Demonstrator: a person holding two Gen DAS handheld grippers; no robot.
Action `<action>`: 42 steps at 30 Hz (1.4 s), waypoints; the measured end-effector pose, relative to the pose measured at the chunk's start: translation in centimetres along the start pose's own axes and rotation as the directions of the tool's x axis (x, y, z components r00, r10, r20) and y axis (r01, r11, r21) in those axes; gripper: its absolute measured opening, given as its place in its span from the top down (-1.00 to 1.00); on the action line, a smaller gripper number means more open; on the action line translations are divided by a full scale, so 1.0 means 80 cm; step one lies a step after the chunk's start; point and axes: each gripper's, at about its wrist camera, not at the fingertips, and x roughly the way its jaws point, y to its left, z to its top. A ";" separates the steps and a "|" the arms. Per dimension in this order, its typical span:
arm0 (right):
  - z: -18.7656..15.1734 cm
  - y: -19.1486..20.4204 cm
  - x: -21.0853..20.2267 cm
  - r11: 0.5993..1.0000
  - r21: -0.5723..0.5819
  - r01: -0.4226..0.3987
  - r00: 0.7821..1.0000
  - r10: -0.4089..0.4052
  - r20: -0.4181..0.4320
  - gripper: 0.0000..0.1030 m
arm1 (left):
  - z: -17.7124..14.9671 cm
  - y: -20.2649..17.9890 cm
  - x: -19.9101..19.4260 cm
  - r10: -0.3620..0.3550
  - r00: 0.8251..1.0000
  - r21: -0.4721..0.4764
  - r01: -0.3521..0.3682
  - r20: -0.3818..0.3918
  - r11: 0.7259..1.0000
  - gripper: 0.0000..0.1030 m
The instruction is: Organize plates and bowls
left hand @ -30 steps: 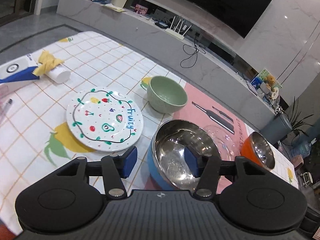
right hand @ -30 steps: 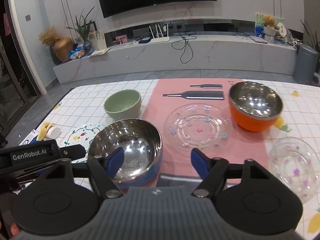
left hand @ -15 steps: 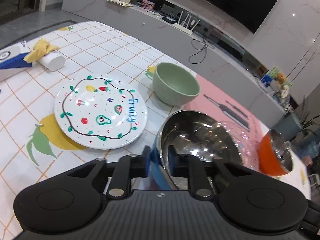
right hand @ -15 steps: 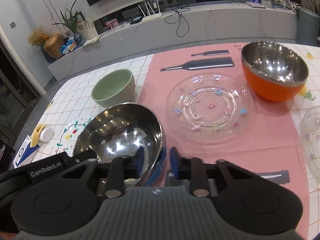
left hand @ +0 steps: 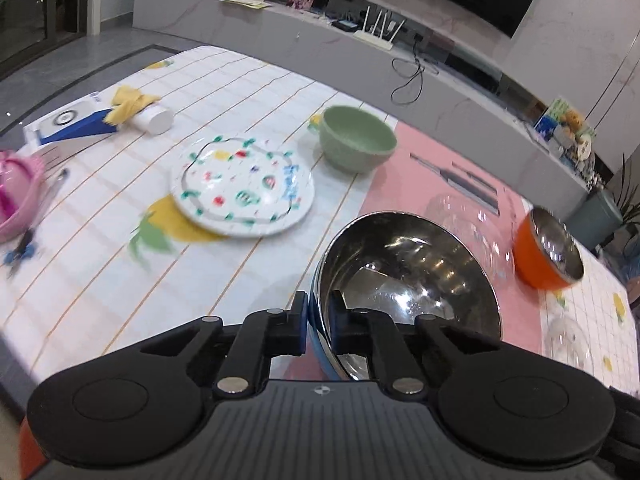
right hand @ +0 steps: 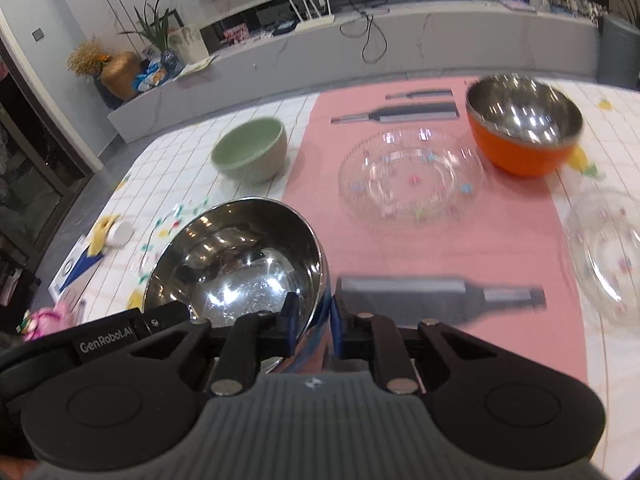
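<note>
A steel bowl with a blue outside point(left hand: 408, 276) point(right hand: 240, 256) is held off the table by both grippers. My left gripper point(left hand: 318, 320) is shut on its left rim. My right gripper point(right hand: 314, 320) is shut on its right rim. A green bowl point(left hand: 356, 138) point(right hand: 250, 154) and a white fruit-pattern plate point(left hand: 242, 186) sit on the left. A clear plate point(right hand: 412, 174) lies on the pink mat, with an orange steel bowl point(right hand: 524, 126) point(left hand: 546, 252) behind it to the right. A second clear plate point(right hand: 608, 248) lies at the right edge.
A blue and white box point(left hand: 68, 126), a white tube with a yellow cloth point(left hand: 136, 110) and a pink object point(left hand: 16, 196) lie at the table's left end. A low grey TV console point(right hand: 360, 52) runs behind the table.
Both grippers went from open to shut on opposite rims of the blue steel bowl, then raised it above the table.
</note>
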 end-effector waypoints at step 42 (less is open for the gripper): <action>-0.078 -0.043 -0.038 0.986 0.161 -0.040 0.996 0.053 -0.078 0.71 | -0.069 0.001 -0.020 0.033 0.994 0.017 -0.032 -0.100 0.999 0.85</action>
